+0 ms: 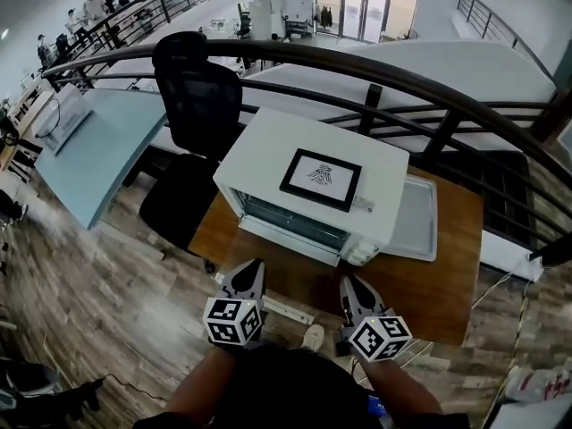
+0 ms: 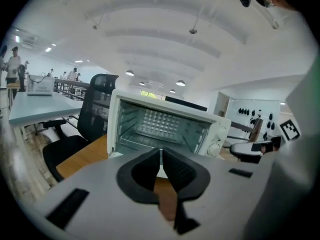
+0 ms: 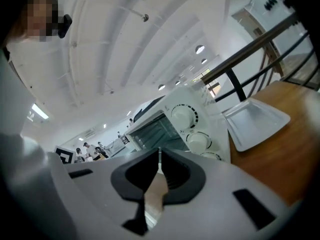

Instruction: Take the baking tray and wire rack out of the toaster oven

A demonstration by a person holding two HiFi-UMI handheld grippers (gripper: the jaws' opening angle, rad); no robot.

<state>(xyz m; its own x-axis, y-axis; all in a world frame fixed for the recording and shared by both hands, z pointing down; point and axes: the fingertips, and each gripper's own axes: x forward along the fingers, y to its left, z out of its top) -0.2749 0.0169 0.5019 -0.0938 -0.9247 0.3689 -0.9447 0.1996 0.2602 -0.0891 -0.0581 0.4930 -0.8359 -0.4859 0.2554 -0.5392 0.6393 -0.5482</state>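
With jaws closed and empty, the left gripper and right gripper face the oven straight ahead, its rack apparently inside, nearer the left.

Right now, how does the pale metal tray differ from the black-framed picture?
The pale rectangular metal tray lies on the wooden table right of the white toaster oven; the black-framed picture lies on top of it. The tray is bare; the picture shows a dark drawing. Both lie flat.

An open-plan office: black swivel chair, long pale desk, mezzanine railing, people at far workstations.
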